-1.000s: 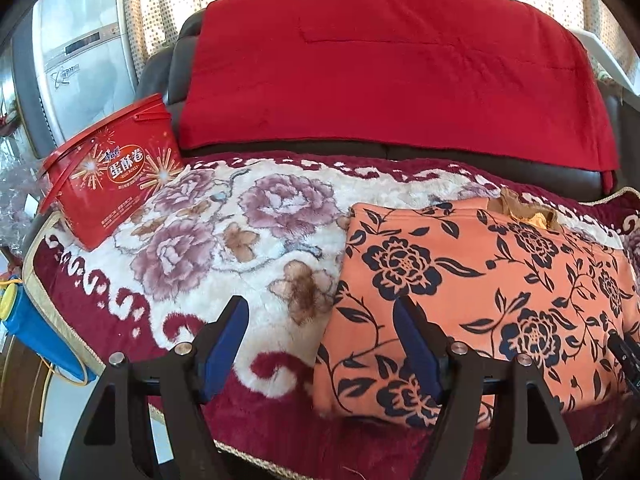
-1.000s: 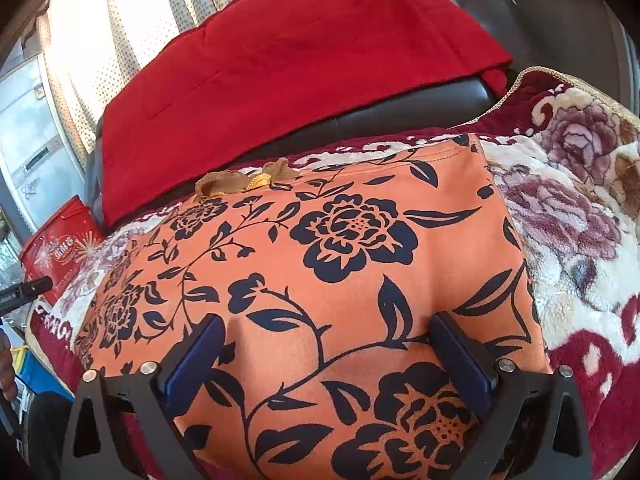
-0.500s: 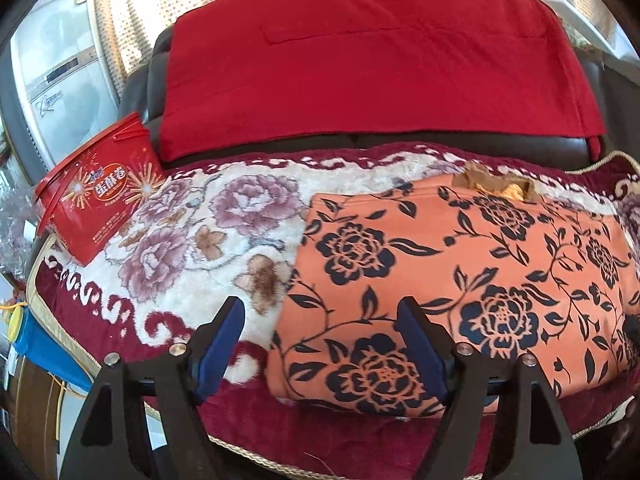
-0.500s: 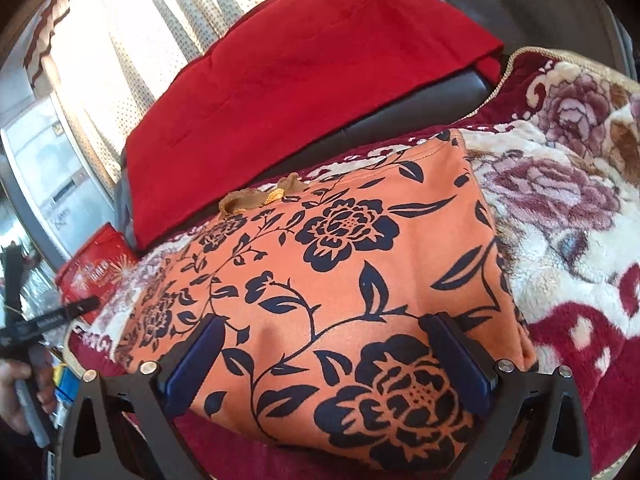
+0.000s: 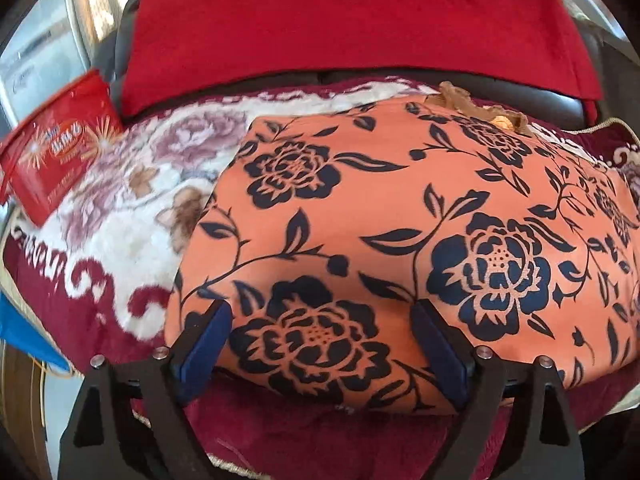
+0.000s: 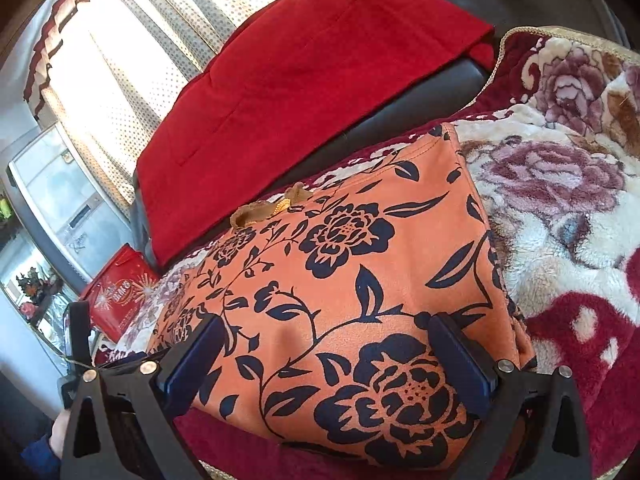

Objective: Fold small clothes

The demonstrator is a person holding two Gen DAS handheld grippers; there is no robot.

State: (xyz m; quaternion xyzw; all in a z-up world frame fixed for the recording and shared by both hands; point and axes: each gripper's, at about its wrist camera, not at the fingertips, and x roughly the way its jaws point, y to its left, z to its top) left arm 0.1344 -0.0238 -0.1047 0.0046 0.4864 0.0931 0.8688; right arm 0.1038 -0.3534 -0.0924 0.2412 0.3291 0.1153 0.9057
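The folded orange garment with a dark navy flower print (image 5: 400,216) lies flat on the plush cream-and-maroon floral blanket (image 5: 132,208) covering the seat, a tan bit of fabric (image 5: 472,106) poking out at its far edge. The left gripper (image 5: 320,340) hangs over the garment's near edge, jaws spread wide and just been opening, nothing pinched. Only the right wrist view shows the right gripper (image 6: 320,356), equally wide over the near edge, plus a hand in a blue sleeve (image 6: 60,432) and the dotted curtain (image 6: 120,72). Both show the red tin (image 5: 56,148) and red cloth (image 5: 352,20). Since a second ago the left gripper has come closer over the garment.
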